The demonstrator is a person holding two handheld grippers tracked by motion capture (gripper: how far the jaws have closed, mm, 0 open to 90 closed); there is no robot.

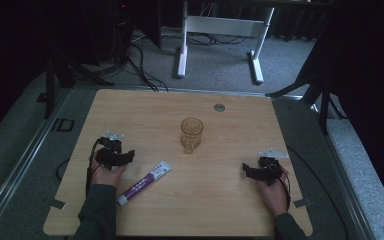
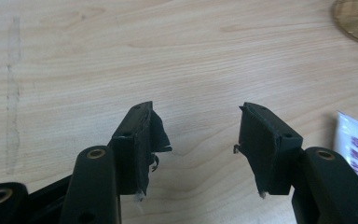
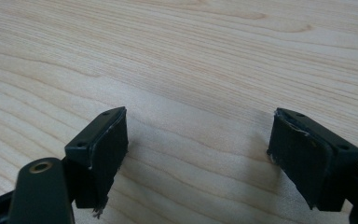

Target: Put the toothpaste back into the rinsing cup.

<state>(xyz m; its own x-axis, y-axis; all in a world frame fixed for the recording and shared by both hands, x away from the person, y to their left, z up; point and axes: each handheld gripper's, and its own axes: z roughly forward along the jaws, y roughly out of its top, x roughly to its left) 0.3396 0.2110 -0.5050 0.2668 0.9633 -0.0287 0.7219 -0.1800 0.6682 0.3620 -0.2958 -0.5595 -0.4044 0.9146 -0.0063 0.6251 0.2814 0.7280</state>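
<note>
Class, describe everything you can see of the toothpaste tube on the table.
The toothpaste tube is white with purple print and looks like soft plastic. It lies flat and diagonal on the wooden table, one end toward the near edge, the other toward the glass. It lies just right of the left gripper; nothing grips it.

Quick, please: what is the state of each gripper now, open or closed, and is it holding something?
Left gripper: open, holding nothing.
Right gripper: open, holding nothing.
</note>
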